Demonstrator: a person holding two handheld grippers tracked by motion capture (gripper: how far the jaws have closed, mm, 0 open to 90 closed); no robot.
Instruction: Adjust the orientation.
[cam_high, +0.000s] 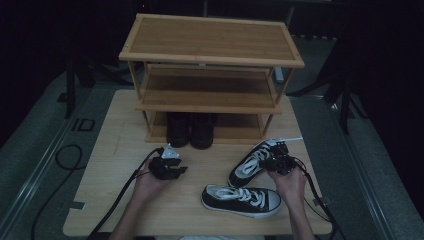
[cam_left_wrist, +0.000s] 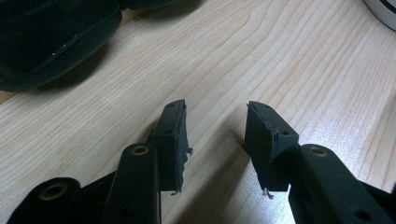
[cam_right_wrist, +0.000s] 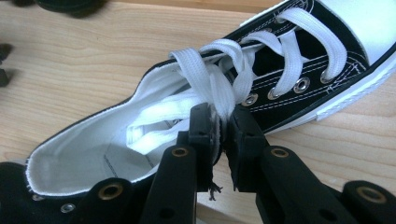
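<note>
**A:** Where is the right gripper (cam_high: 278, 159)?

**B:** At about four o'clock on the table (cam_high: 115, 200), held over the farther sneaker (cam_high: 252, 162), the one lying at an angle with its toe toward the shoe rack (cam_high: 210, 75). In the right gripper view its two black jaws are pinched together on the side wall of that sneaker (cam_right_wrist: 261, 93), just beside the white laces (cam_right_wrist: 219, 88), one jaw inside the opening and one outside.

**A:** And the second sneaker?

**B:** The nearer sneaker (cam_high: 241, 200) lies flat at five o'clock, close to the table's near edge, toe pointing to three o'clock. It sits just beside the first one; I cannot tell whether they touch.

**A:** The left gripper (cam_high: 167, 167)?

**B:** At about seven o'clock from the table's centre, held low above bare wood. In the left gripper view its fingers (cam_left_wrist: 170, 140) stand apart with only the tabletop between them.

**A:** Anything on the rack?

**B:** A pair of dark shoes (cam_high: 191, 129) stands on the lowest shelf, at twelve o'clock from the left gripper. One of them shows as a dark shape (cam_left_wrist: 51, 42) at ten o'clock in the left gripper view.
</note>
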